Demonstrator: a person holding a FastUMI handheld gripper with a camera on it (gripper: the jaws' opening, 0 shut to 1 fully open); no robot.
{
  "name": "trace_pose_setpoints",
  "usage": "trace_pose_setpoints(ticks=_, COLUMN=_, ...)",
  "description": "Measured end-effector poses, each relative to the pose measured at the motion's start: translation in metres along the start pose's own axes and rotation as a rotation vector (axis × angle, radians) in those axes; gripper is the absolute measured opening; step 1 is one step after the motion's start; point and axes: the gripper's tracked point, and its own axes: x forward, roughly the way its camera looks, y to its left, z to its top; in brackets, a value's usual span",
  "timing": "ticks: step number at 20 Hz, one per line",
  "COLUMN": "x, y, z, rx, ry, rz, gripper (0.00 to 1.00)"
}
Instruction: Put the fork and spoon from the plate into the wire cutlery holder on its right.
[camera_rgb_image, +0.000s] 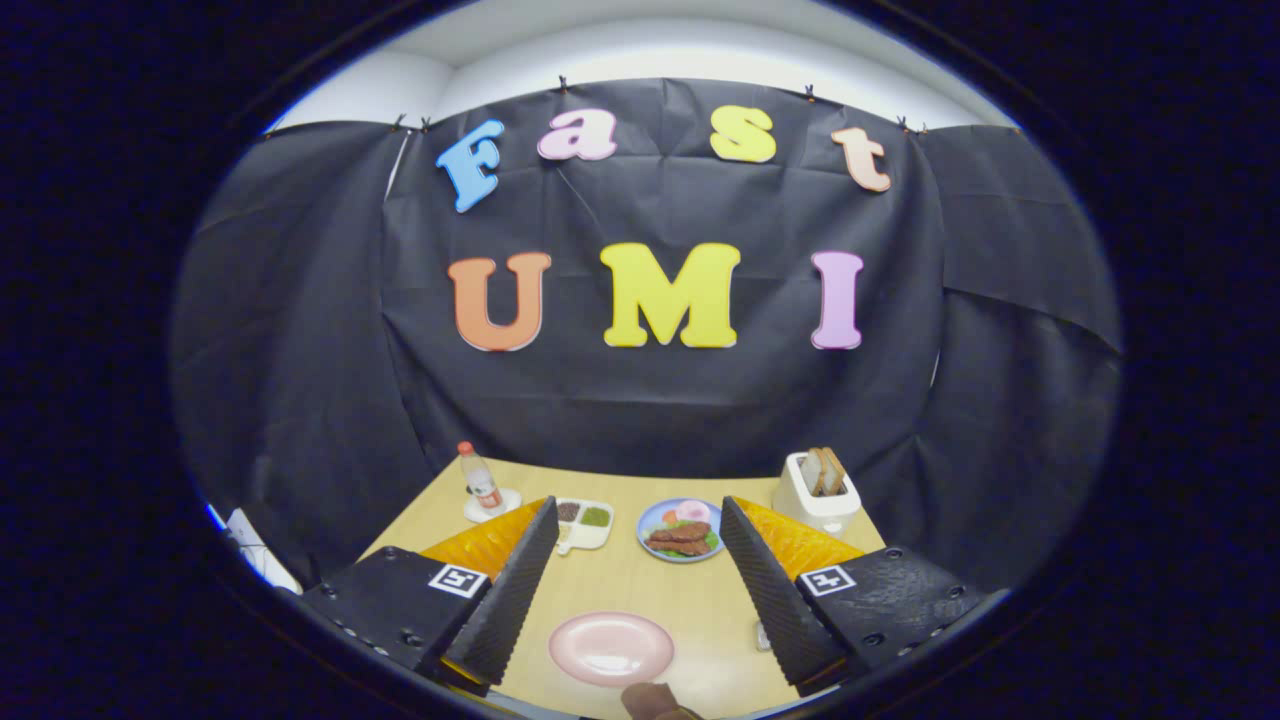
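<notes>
Hovering over the wooden bench (640, 585), the gripper (640, 580) has its fingers spread wide with nothing between them. A pink plate (611, 648) sits between the fingers, looking bare. Beyond them are a blue plate of food (680, 530), a toaster (818, 495), a bottle (480, 478) and a small divided dish (584, 522).

pink plate (611, 648) | bare | flat on table | between spread fingers (768, 580)

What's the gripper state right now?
Gripper: open, fingers wide apart, holding nothing, above the table, pink plate between them.
</notes>
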Motion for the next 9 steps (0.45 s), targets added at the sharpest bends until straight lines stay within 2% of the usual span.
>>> trace_pose_setpoints(ticks=5, x=-0.017, y=0.017, z=0.029, rx=0.096, ry=-0.145, rz=0.005, gripper=0.97)
trace_pose_setpoints(ticks=9, x=-0.032, y=0.017, z=0.047, rx=0.056, ry=-0.236, rz=-0.045, gripper=0.96)
